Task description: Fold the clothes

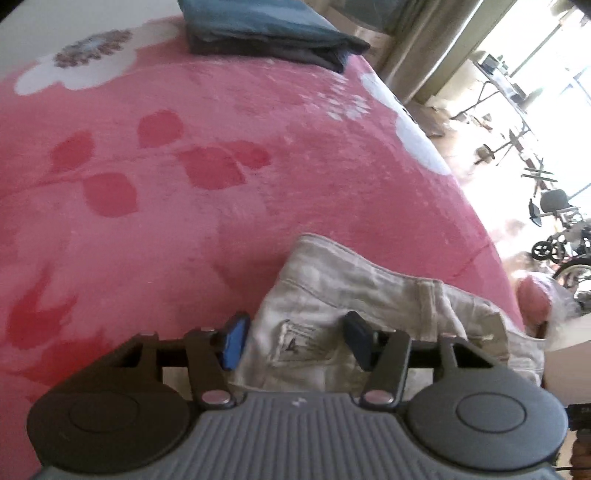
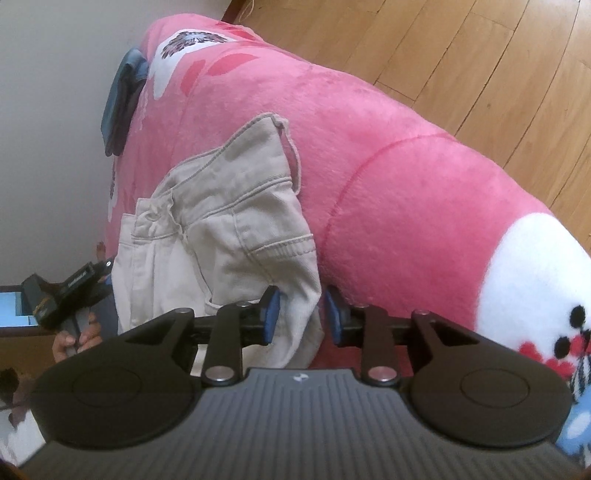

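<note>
A pair of beige denim trousers [image 1: 354,295] lies bunched near the edge of a pink flowered blanket [image 1: 221,184]. My left gripper [image 1: 297,341] hovers over the waistband area by a sewn label. Its jaws stand open, with the cloth below and between them and the pads not pressing on it. In the right wrist view the trousers [image 2: 229,221] hang over the blanket [image 2: 388,166]. My right gripper [image 2: 302,314] is open, with a hanging fold of the beige cloth in the gap. The left pad is close to the cloth and the right pad is clear of it.
A folded stack of dark blue clothes [image 1: 266,33] sits at the far end of the blanket, also seen as the stack [image 2: 122,99] by the white wall. Wooden floor [image 2: 480,55] lies beyond the bed edge. A hand [image 2: 74,339] grips the other tool's handle. A wheelchair [image 1: 557,240] stands in the bright room.
</note>
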`<state>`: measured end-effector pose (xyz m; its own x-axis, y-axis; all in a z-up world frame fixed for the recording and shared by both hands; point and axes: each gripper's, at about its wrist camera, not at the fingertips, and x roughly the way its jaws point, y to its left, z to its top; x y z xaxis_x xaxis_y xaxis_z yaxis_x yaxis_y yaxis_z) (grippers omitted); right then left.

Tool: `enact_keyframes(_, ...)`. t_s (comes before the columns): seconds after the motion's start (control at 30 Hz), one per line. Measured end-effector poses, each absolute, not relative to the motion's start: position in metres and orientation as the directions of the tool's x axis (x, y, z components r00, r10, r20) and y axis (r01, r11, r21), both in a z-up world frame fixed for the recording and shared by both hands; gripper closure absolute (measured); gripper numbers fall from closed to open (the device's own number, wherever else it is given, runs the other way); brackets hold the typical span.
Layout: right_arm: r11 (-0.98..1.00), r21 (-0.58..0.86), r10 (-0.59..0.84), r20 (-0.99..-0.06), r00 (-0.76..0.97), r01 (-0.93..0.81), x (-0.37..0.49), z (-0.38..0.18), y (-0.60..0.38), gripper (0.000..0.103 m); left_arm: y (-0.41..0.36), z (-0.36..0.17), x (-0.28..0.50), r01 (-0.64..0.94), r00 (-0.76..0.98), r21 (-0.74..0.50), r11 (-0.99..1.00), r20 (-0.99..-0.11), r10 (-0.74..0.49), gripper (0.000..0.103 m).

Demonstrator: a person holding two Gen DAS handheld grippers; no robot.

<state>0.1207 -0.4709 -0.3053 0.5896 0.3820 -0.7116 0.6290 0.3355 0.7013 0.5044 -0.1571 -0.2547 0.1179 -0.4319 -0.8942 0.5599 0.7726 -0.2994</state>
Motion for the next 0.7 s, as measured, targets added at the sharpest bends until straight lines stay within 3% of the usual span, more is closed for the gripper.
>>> enact_keyframes(0.13,0.312,0.722,0.378,-0.69,0.617,0.617,0.121,-0.305,-0.472,0.062,-0.16,-0.258,0.501,0.546,0.109,-0.319,0.775,-0.89,-0.443,0.054)
enact_keyframes(0.3,0.328,0.705,0.336,-0.709,0.62,0.629,0.13,-0.3,-0.466,0.061,-0.151,-0.253,0.493,0.501,0.14,-0.334,0.799,-0.88,-0.455,0.074)
enact_keyframes(0.37,0.364,0.682,0.305,-0.73,0.611,0.634,0.133,-0.293,-0.463,0.073,-0.153,-0.245,0.485,0.506,0.179,-0.318,0.802,-0.87,-0.459,0.086)
enact_keyframes(0.4,0.399,0.671,0.283,-0.739,0.612,0.625,0.136,-0.287,-0.462,0.087,-0.152,-0.241,0.482,0.506,0.194,-0.319,0.802,-0.864,-0.466,0.088)
enact_keyframes(0.43,0.44,0.658,0.259,-0.745,0.615,0.612,0.14,-0.28,-0.462,0.091,-0.152,-0.235,0.479,0.502,0.211,-0.322,0.803,-0.854,-0.475,0.088)
enact_keyframes(0.53,0.543,0.623,0.191,-0.744,0.64,0.563,0.156,-0.254,-0.466,0.098,-0.147,-0.216,0.471,0.494,0.27,-0.337,0.801,-0.817,-0.51,0.09)
enact_keyframes(0.7,0.713,0.544,0.115,-0.712,0.693,0.441,0.209,-0.205,-0.475,0.099,-0.134,-0.19,0.471,0.463,0.356,-0.32,0.827,-0.787,-0.503,0.091)
